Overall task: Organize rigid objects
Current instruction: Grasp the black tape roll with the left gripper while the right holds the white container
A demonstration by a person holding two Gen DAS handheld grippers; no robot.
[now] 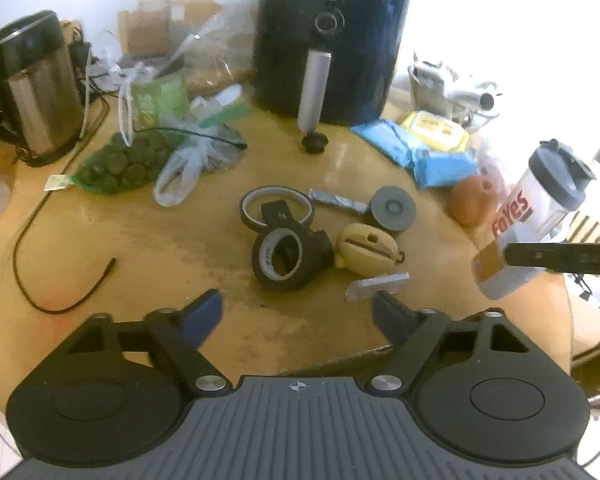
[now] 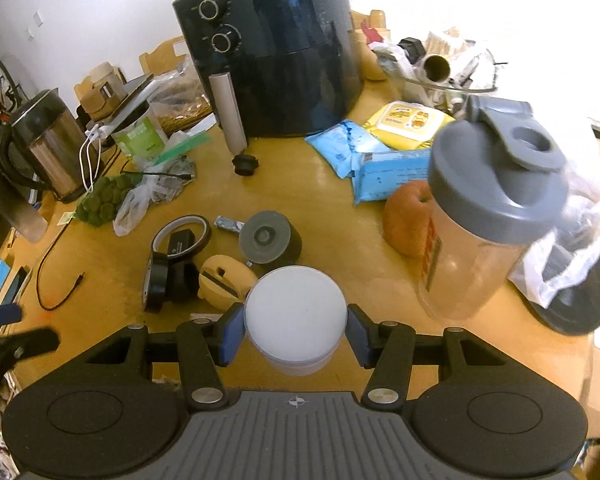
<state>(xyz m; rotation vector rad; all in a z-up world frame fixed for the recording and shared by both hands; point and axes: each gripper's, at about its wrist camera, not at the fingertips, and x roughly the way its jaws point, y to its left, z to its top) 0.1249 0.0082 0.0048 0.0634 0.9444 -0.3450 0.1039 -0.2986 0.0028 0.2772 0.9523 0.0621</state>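
My right gripper (image 2: 295, 334) is shut on a white-lidded jar (image 2: 296, 312), held above the wooden table (image 2: 340, 208); the jar also shows at the right of the left wrist view (image 1: 496, 268). My left gripper (image 1: 298, 312) is open and empty above the table's near edge. Ahead of it lie a black tape roll (image 1: 278, 258), a thin tape ring (image 1: 276, 206) with a black block, a tan disc (image 1: 366, 248), a grey round lid (image 1: 392, 208), a foil-wrapped piece (image 1: 336, 200) and a small clear flat piece (image 1: 376, 285).
A black air fryer (image 2: 272, 48) stands at the back with a grey tube (image 2: 230, 112) and a black knob (image 2: 244, 165). A shaker bottle (image 2: 480, 216), an orange (image 2: 406, 220) and wipe packs (image 2: 380, 160) are right. A kettle (image 1: 36, 88), bags and a black cable (image 1: 40, 280) are left.
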